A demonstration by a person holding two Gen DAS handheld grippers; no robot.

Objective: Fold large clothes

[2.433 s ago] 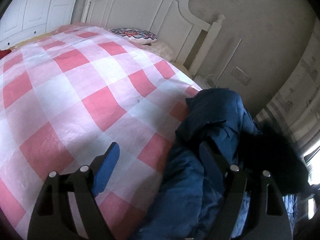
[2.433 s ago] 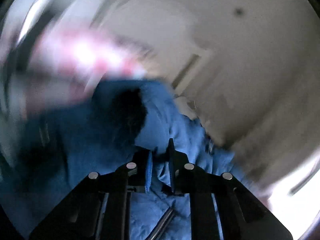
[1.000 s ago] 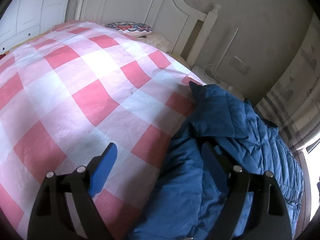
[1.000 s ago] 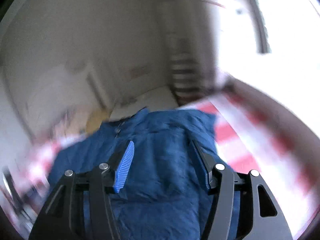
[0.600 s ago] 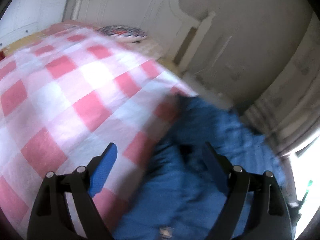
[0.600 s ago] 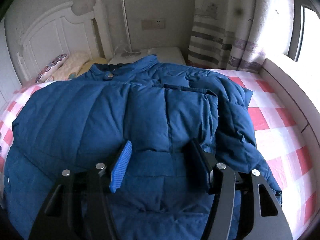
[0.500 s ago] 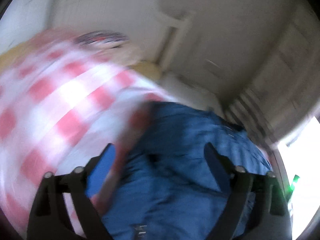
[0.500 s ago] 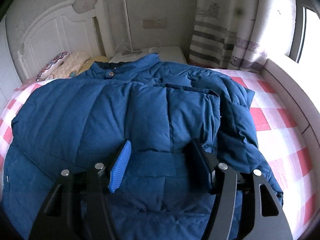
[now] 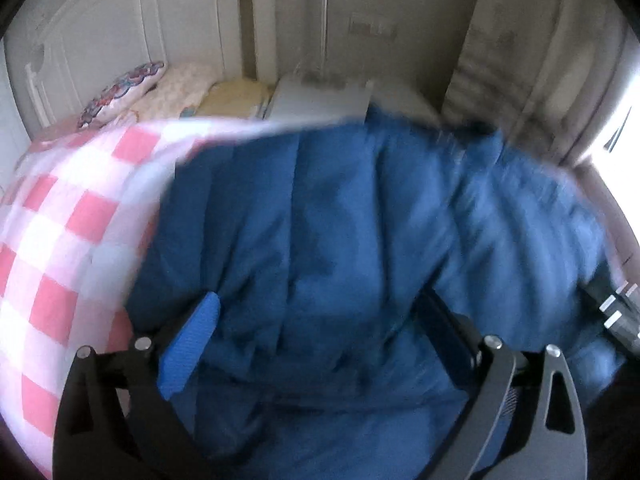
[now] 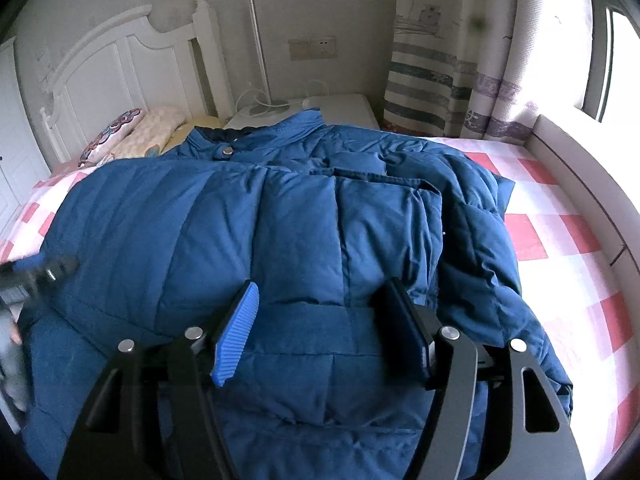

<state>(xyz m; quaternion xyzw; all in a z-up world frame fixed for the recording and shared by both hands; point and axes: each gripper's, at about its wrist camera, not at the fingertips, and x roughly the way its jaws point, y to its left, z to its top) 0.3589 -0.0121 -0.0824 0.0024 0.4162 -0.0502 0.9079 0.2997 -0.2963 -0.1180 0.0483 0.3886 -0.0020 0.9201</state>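
Note:
A large dark blue padded jacket lies spread on the pink and white checked bed cover, its collar with a snap toward the headboard. One sleeve is bunched along its right side. My right gripper hovers open over the lower middle of the jacket with nothing pinched. My left gripper is above the jacket near its left edge; its jaws are opening and grip nothing. The left wrist view is motion-blurred. The left gripper also shows at the right view's left edge.
A white headboard and pillows lie behind the jacket. A white nightstand with a lamp stands at the bed's corner. Striped curtains and a white ledge border the right side. A gloved hand shows at the left.
The right gripper let go of the jacket fabric and now sits open, low over the spread jacket. The left gripper swung from the checked cover to over the jacket, jaws wider.

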